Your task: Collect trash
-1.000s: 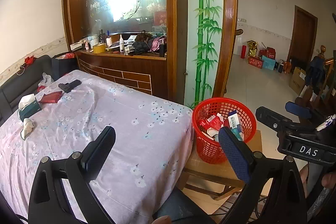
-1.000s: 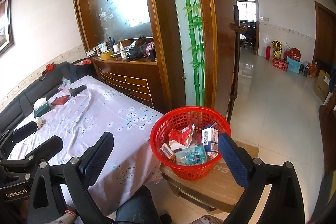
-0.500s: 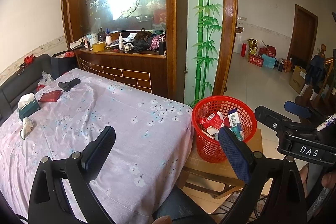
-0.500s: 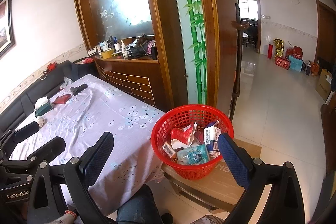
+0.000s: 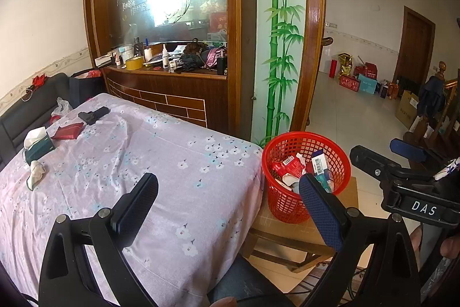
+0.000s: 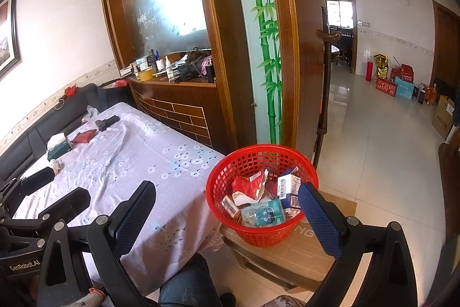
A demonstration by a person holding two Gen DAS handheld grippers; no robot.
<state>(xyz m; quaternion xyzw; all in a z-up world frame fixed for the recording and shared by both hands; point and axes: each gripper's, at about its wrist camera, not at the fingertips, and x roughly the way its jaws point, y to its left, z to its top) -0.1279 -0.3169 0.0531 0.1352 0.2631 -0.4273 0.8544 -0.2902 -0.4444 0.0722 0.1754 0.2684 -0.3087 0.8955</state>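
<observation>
Off the table's right edge, just beside the draped cloth, I've got the red basket (image 6: 260, 192) sitting on a cardboard sheet (image 6: 310, 246) over a low wooden stool, and it's already loaded with torn red wrappers, barcoded cartons and a teal packet. Both claws are up and idle: my left gripper (image 5: 227, 209) hangs over the near end of the table (image 5: 172, 163) with its jaws spread wide and nothing between them, and my right gripper (image 6: 225, 210) is the same, wide open and empty, looking across the basket's near rim. What's left, by my read, lies at the table's far left end: a crumpled white tissue (image 5: 35, 173) near the left edge, a green tissue pack (image 5: 37, 146) beyond it, a flat red pouch (image 5: 67, 131), and a black object (image 5: 93, 114) close to the far corner that I can't identify. I'm not sure all of those count as trash; the crumpled tissue is the safest bet. It should be feather-light and soft, so I'd pinch it through the bulk of the wad, closing fully, since a light nip may slip off. The pouch looks thin and limp; I'd take it by an edge. The cloth beneath is loose and wrinkled, so I'd come down shallow to avoid snagging fabric.
</observation>
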